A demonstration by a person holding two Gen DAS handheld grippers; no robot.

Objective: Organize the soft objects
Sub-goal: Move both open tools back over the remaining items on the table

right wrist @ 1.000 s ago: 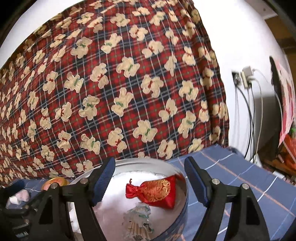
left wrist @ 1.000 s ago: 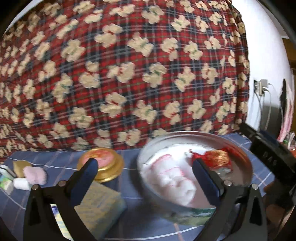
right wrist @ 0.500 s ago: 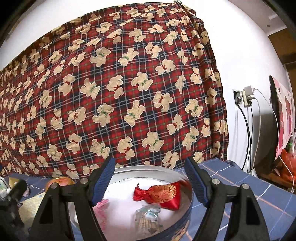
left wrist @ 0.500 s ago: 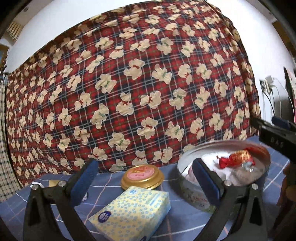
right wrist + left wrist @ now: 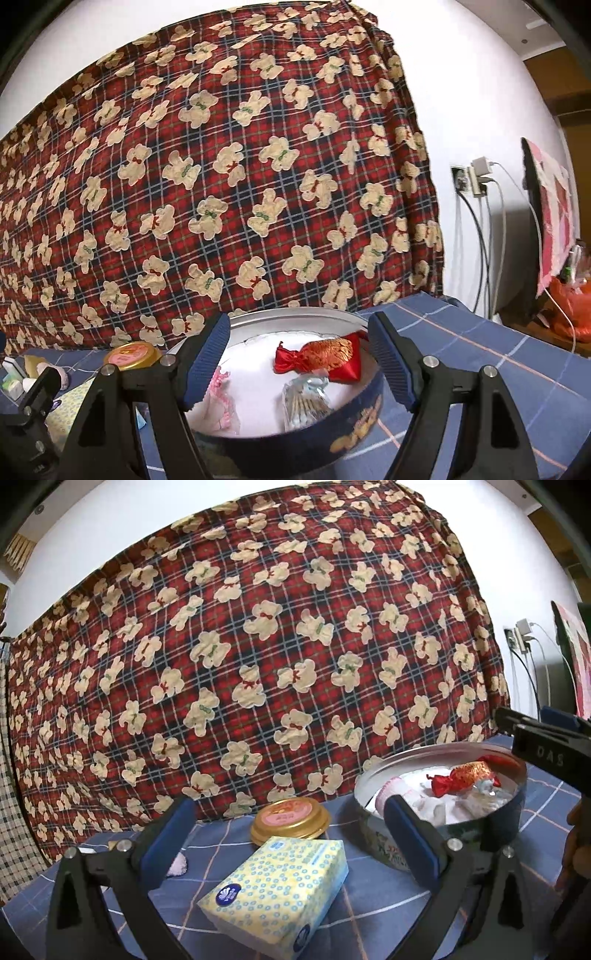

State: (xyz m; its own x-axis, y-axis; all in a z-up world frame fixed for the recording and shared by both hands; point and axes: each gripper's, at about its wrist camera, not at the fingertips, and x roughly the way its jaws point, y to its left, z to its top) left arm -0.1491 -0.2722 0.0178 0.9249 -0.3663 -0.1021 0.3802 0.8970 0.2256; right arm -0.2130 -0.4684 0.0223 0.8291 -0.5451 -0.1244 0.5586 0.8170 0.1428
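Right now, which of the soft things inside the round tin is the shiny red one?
The red and gold satin pouch, lying toward the back of the round tin. The pink-and-white cloth and clear packet beside it aren't red.

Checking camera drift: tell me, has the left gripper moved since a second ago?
Yes. The left gripper has pulled back and leftward from the round tin.

Left gripper: jaws spread wide, nothing between the blue pads, pointing roughly level, slightly downward.

Right gripper: jaws spread wide, nothing clamped between its ribbed blue pads, pointing roughly level, slightly downward. Its black body also shows at the right edge of the left wrist view, with part of a hand below it.
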